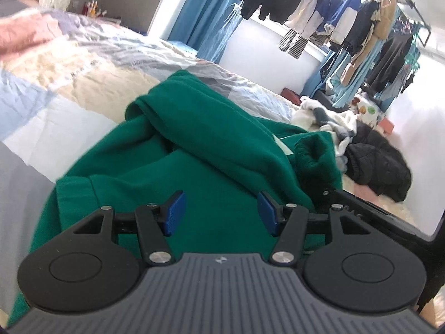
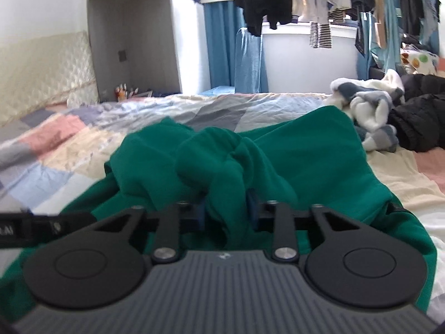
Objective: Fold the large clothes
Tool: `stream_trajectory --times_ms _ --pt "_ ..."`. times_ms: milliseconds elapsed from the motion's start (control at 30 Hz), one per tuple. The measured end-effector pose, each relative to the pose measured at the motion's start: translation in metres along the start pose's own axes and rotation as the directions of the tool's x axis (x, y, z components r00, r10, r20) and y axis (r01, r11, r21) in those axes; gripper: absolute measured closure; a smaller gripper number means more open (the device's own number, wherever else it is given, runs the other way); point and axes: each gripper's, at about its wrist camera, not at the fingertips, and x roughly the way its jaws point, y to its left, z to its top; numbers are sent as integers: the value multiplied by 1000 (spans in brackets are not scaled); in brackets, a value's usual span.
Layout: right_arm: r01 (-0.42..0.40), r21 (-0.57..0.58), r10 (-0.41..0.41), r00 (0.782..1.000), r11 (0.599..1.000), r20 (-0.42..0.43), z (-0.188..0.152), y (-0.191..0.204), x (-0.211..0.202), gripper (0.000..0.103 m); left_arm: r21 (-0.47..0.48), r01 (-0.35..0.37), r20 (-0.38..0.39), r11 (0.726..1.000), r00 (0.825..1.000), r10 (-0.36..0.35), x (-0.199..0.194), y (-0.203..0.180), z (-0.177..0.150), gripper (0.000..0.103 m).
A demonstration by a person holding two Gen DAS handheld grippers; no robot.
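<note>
Green fleece sweatshirt (image 2: 306, 161) lies crumpled on my patchwork quilted bed (image 2: 83, 139); my right gripper (image 2: 226, 208) pinches a bunched fold, left gripper (image 1: 221, 211) hovers wide. Next I'd spread it flat.

Left gripper (image 1: 221, 213), jaws apart, above rumpled green sweatshirt (image 1: 194, 153) on bed (image 1: 83, 83).
</note>
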Motion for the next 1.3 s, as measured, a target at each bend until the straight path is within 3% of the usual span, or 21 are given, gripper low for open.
stream_trajectory --times_ms 200,300,500,633,800,933,1033,1167,1300 --pt "33 122 -40 997 992 60 9 -20 -27 77 36 -30 17 999 999 29 -1 -5 -3 40" --pt "93 211 -106 993 973 51 6 -34 -37 77 9 -23 4 1000 1000 23 2 -1 -3 40" --pt "194 451 -164 981 871 -104 -15 -70 -39 70 15 -20 -17 1000 1000 20 3 -3 -4 41" --pt "275 507 -230 961 817 -150 -22 -85 -43 54 37 -22 -14 999 1000 22 3 -7 -6 41" --pt "273 465 -275 959 842 -65 -12 -82 -60 52 27 -17 -22 999 1000 18 6 -5 -8 41" --pt "304 393 -350 935 868 50 0 -77 -77 51 28 -18 -27 999 999 19 8 -4 -7 41" --pt "263 396 -326 940 880 99 9 -85 -82 50 34 -20 -31 999 999 21 10 -6 -8 41" --pt "200 365 -237 970 909 59 9 -83 -69 50 48 -26 -37 999 999 28 12 -8 -9 41" --pt "180 336 -156 983 925 -96 1 -80 -38 51 63 -37 -51 997 998 40 16 -10 -12 41"
